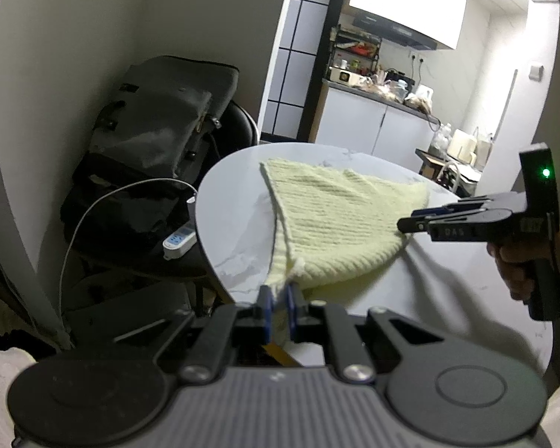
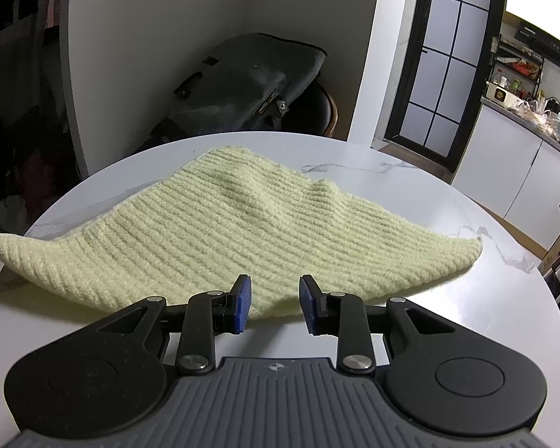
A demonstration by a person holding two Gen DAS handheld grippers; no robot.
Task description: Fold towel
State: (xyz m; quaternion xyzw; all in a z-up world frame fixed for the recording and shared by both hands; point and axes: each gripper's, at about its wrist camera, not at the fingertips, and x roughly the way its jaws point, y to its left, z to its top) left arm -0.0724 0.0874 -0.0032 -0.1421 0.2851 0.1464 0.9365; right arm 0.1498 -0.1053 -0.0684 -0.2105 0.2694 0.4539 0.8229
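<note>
On marble table (image 2: pixel 392 171), ribbed towel (image 2: pixel 224 231)

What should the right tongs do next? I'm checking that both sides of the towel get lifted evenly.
Probably ease forward and close on the towel's near edge. The left tongs already pinch a corner of the towel, while the right tongs stand open at the edge, gripping nothing.

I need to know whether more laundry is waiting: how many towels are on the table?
1. A single pale yellow ribbed towel lies on the round white table, one corner pinched in the left gripper. Table parts nearest the cameras are hidden.
</note>
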